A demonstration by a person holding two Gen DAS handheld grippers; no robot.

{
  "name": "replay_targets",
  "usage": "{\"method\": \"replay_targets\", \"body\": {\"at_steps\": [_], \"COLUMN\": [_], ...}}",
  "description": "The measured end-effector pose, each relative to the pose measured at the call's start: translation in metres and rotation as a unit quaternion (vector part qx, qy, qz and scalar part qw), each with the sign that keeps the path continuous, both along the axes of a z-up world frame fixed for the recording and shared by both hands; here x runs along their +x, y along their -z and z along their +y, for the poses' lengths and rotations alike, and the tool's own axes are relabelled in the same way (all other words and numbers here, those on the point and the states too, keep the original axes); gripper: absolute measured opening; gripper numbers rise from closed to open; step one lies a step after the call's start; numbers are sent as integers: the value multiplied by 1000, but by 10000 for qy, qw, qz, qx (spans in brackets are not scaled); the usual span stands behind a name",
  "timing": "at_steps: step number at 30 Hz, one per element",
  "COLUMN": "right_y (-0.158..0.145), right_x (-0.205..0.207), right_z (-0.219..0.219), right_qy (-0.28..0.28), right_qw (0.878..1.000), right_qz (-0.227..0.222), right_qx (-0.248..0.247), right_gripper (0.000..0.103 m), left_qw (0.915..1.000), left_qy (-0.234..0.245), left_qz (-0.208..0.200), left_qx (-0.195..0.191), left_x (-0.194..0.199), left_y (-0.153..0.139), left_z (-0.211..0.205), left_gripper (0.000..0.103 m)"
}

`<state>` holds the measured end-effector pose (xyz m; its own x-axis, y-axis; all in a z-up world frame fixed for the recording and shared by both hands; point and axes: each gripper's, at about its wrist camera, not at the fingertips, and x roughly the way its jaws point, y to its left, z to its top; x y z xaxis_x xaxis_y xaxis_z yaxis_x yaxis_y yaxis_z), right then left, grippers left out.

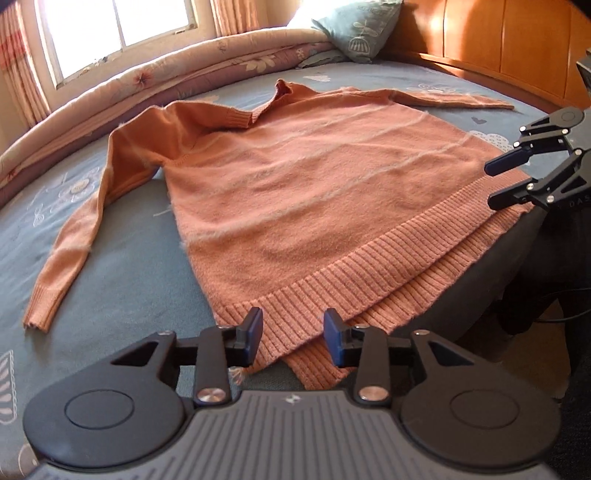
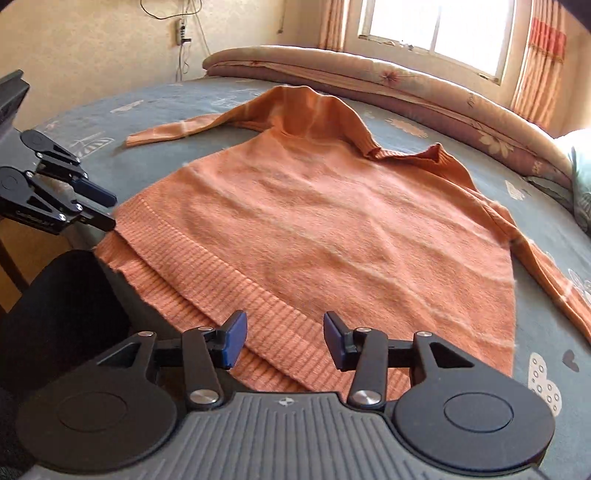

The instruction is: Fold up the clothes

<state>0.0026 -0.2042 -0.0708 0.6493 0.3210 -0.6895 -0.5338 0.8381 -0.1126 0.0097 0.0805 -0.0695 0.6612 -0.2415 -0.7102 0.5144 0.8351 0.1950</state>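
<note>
Orange knit sweater (image 1: pixel 295 192) is lying flat on the blue bedspread (image 1: pixel 122 236), looking soft, light and floppy, while the left gripper (image 1: pixel 293 341) and right gripper (image 2: pixel 283 341) are hovering apart over its ribbed hem (image 1: pixel 362 273), the likeliest place to grip.

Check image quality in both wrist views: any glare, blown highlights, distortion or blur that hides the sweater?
Left wrist view: the window is blown out white, fisheye bends the bed edge, the orange sweater stays sharp and evenly lit. Right wrist view: the window is again overexposed, sunlight washes the pillow at the right edge, the sweater is clear, corners vignette dark.
</note>
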Motion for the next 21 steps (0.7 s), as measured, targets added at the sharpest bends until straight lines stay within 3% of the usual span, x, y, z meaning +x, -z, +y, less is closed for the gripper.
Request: {"method": "replay_targets", "body": {"at_steps": [3, 8, 13, 16, 18, 21], "right_y": [7, 10, 16, 21, 26, 35], "right_x": [-8, -20, -15, -12, -12, -13], "right_z": [-16, -54, -87, -92, -85, -73], "right_qy": [357, 935, 1634, 1721, 1620, 1492], "right_qw": [9993, 9951, 9862, 9847, 9857, 9848], "right_qz": [12, 46, 219, 254, 162, -43], "right_qx": [-144, -315, -131, -107, -426, -885], "right_gripper": [54, 55, 57, 57, 57, 58], "left_qw": [9957, 9752, 9671, 9579, 9544, 9587], "left_qy": [386, 1191, 1339, 1472, 1510, 1406], "left_qz": [-390, -672, -706, -799, -841, -779], "left_qx": [749, 1738, 2047, 2334, 2435, 2346], "left_x": [-4, -16, -17, -20, -19, -13], "left_y": [10, 26, 28, 32, 34, 33], "left_z": [-23, -49, -56, -61, -63, -64], "left_gripper": [41, 42, 42, 43, 45, 46]}}
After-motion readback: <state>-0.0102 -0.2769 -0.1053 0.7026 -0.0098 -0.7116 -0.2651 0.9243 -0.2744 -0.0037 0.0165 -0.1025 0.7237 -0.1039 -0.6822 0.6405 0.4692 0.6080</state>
